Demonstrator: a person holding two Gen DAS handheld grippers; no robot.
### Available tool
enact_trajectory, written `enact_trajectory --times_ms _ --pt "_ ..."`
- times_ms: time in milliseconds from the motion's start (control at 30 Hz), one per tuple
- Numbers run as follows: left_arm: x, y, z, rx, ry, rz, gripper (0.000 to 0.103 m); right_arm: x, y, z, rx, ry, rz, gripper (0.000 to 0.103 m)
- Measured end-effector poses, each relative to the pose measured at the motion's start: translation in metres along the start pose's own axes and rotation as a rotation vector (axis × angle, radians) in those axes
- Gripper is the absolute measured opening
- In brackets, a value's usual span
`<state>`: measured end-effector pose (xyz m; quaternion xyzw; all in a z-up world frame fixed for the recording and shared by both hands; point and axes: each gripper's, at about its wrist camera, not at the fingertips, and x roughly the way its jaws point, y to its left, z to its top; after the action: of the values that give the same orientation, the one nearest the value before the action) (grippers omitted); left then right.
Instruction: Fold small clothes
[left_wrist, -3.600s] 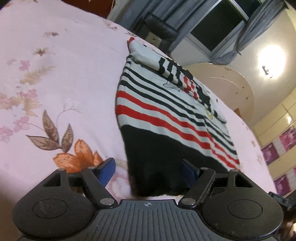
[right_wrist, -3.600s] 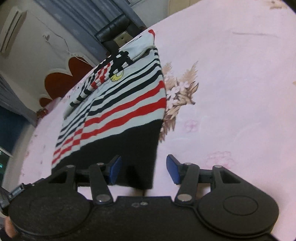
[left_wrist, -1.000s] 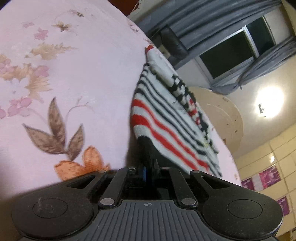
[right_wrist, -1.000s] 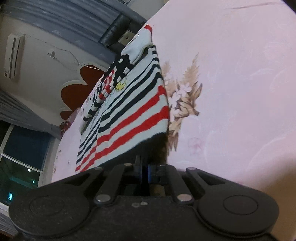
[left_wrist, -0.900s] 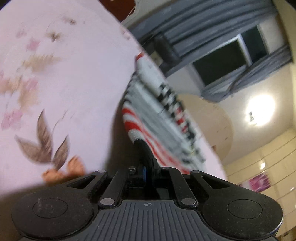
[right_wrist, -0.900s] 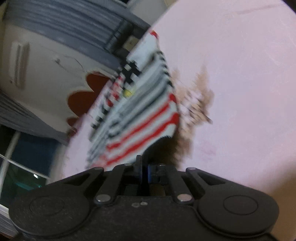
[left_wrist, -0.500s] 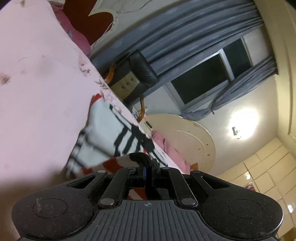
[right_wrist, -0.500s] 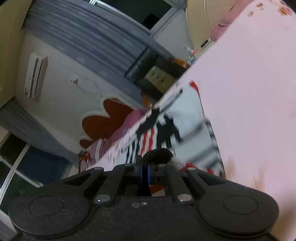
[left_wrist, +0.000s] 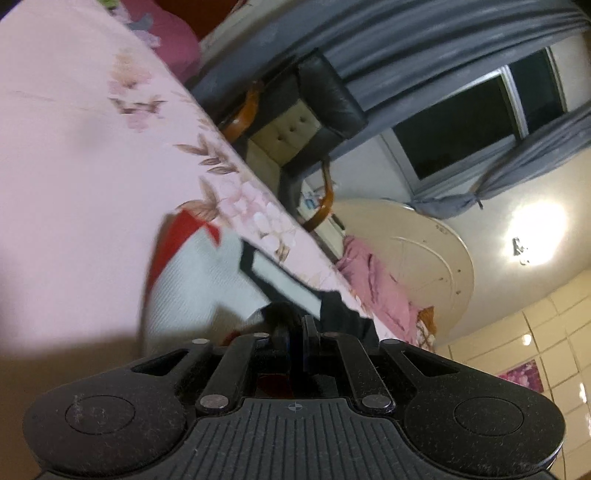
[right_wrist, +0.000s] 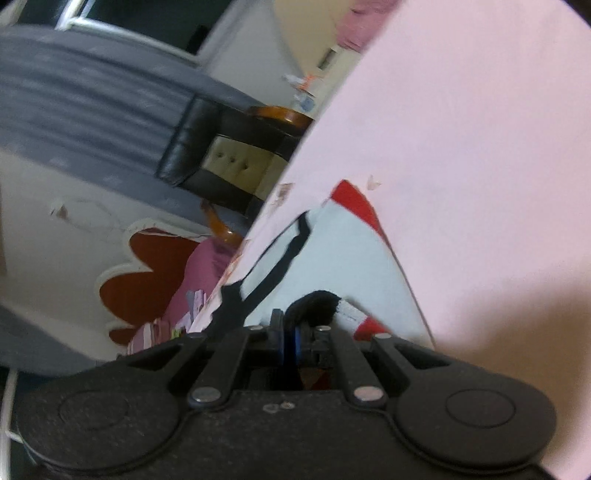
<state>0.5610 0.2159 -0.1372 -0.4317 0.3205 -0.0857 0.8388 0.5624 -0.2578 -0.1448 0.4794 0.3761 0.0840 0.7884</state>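
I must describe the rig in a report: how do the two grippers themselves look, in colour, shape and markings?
Both are matte black plastic. The left gripper has a ribbed body with a small crosshair mark, two round side discs, silver pivot pins and blue finger pads. The right gripper has the same shape and blue pads, but a smooth speckled body with two tiny rings; a white cable runs at its left edge.

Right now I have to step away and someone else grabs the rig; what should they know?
Left tongs: shut on the striped sweater's black hem.
Right tongs: shut on the same hem, other corner.
Sweater lies on the pink floral bedsheet; its red-trimmed white collar end is just ahead of both tongs.
Done: hem gripped, raised and brought over toward the collar.
Left: lower the hem, release, flatten the fold.
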Motion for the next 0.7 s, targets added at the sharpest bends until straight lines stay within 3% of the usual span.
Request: enact_trajectory --times_ms 67,100,133,167,200,233,267,300,400,567,633,700 --pt "0.010 0.001 0.005 0.004 -0.017 -0.029 0.009 0.017 -0.010 0.005 0.035 -0.006 -0.001 0.019" --pt "0.012 0.000 0.005 0.020 -0.035 -0.035 0.036 0.021 -0.012 0.006 0.027 -0.028 0.013 0.026" --pt "0.011 -0.003 0.004 0.050 -0.069 -0.029 0.076 0.023 -0.012 0.007 0.009 -0.050 0.024 0.029" --pt "0.011 -0.009 0.006 0.089 -0.112 -0.019 0.085 0.023 -0.009 0.007 -0.010 -0.068 0.028 0.041" --pt "0.012 -0.012 0.007 0.120 -0.127 -0.029 0.085 0.021 -0.006 0.007 -0.043 -0.095 0.024 0.064" --pt "0.015 -0.013 0.010 0.147 -0.116 -0.031 0.083 0.017 -0.002 0.006 -0.092 -0.133 0.007 0.071" --pt "0.018 -0.018 0.011 0.187 -0.104 -0.016 0.077 0.013 0.002 0.007 -0.131 -0.153 0.004 0.071" --pt "0.022 -0.025 0.012 0.251 -0.083 0.012 0.061 0.011 0.007 0.008 -0.169 -0.160 0.004 0.071" --pt "0.038 -0.039 0.010 0.407 0.006 0.091 0.037 0.007 0.022 0.008 -0.308 -0.152 -0.006 0.059" --pt "0.056 -0.055 -0.007 0.638 0.105 0.205 0.030 0.036 0.059 -0.003 -0.620 -0.067 -0.130 0.051" --pt "0.054 -0.063 -0.015 0.697 0.094 0.251 0.004 0.056 0.071 -0.013 -0.748 -0.021 -0.232 0.047" --pt "0.050 -0.066 -0.020 0.719 0.065 0.263 0.004 0.066 0.076 -0.029 -0.864 -0.012 -0.327 0.030"
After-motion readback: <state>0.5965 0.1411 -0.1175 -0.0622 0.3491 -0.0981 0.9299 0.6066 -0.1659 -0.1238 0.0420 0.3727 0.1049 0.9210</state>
